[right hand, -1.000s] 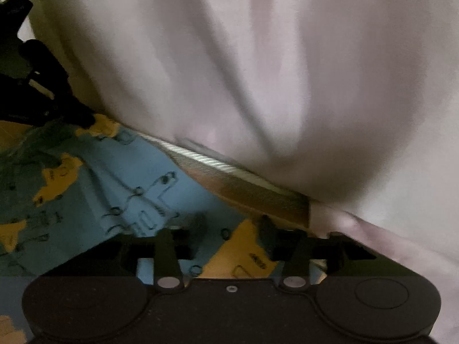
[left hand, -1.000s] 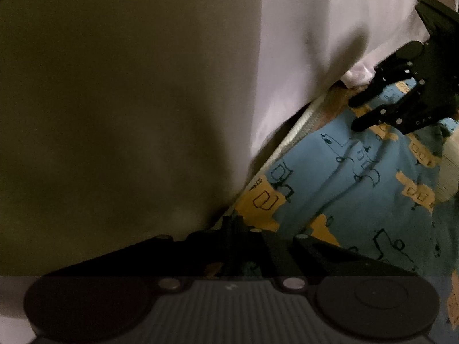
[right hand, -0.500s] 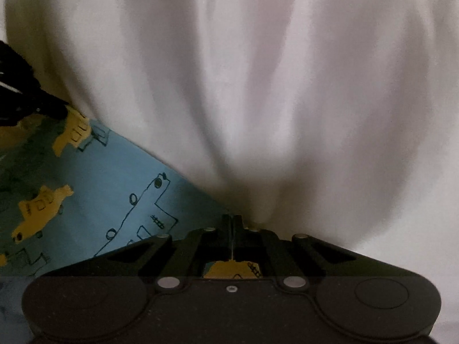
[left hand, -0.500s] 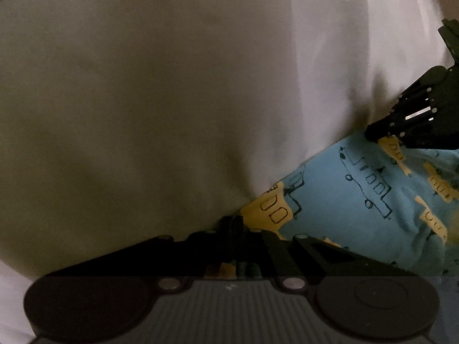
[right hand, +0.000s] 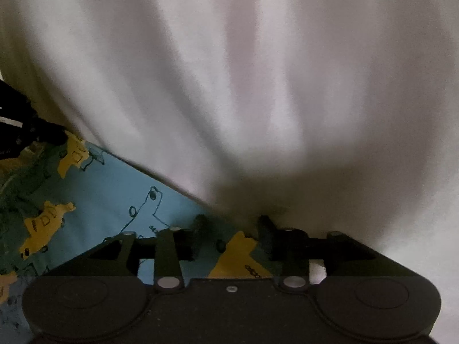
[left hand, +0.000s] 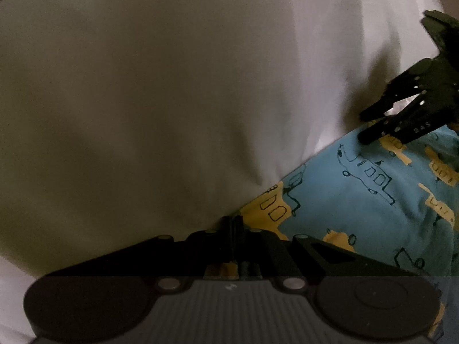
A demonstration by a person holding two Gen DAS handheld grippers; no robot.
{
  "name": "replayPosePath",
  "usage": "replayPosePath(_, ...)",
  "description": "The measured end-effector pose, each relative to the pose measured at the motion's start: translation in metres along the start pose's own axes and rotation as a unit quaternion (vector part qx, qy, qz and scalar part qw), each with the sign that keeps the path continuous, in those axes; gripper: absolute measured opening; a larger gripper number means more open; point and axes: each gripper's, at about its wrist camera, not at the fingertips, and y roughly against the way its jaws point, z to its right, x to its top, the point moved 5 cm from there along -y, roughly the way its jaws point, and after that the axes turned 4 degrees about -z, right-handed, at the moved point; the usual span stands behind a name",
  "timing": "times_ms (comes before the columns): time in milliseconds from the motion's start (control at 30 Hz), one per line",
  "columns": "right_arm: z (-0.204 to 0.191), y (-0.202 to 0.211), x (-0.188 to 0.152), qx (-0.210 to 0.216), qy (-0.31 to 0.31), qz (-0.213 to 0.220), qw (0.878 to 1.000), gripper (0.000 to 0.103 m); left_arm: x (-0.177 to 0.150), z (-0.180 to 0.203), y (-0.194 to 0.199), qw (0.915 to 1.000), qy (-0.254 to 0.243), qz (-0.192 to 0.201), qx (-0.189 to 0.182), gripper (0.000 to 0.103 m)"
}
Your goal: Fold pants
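Right gripper (left hand: 363,127) marked "BAS", over pants (left hand: 358,200).

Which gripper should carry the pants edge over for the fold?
Left. The left gripper is shut on the pants edge; the right gripper is open and holds nothing.

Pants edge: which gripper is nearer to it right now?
Left. The left gripper is shut on the pants edge; the right gripper is open, fingers straddling it.
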Motion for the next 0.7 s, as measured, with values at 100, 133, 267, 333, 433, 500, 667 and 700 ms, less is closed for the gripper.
replayPosePath(100, -0.002, -0.003, -0.002, 0.019, -0.007, -0.017, 1.0, 0.053, 0.002, 0.006, 0.003, 0.9999, -0.013, 0.006, 0.006, 0.0)
replayPosePath(133, -0.001, -0.002, 0.0, 0.023, -0.009, -0.018, 1.0, 0.052, 0.002, 0.007, 0.004, 0.9998, -0.016, 0.007, 0.008, 0.0)
replayPosePath(267, -0.002, 0.0, 0.001, 0.014, 0.011, -0.022, 1.0, 0.007, 0.001, 0.01, 0.004, 0.9997, -0.021, 0.011, 0.011, 0.0)
replayPosePath(333, -0.004, 0.005, -0.001, 0.01, 0.026, -0.021, 0.999, 0.003, 0.002, 0.012, 0.005, 0.9996, -0.022, 0.012, 0.013, 0.0)
replayPosePath(433, -0.014, 0.022, -0.006, -0.009, 0.036, 0.0, 0.999, 0.0, 0.002, 0.012, 0.011, 0.9995, -0.02, 0.018, 0.012, 0.0)
replayPosePath(500, -0.019, 0.042, -0.011, -0.02, 0.037, 0.023, 0.999, 0.0, 0.0, 0.011, 0.017, 0.9993, -0.022, 0.029, 0.006, 0.0)
replayPosePath(667, -0.037, 0.094, -0.027, -0.05, 0.062, 0.069, 0.994, 0.0, -0.008, 0.016, 0.037, 0.9967, -0.037, 0.072, -0.012, 0.0)
replayPosePath(700, -0.041, 0.104, -0.031, -0.054, 0.068, 0.077, 0.993, 0.0, -0.01, 0.017, 0.044, 0.9958, -0.042, 0.08, -0.014, 0.0)
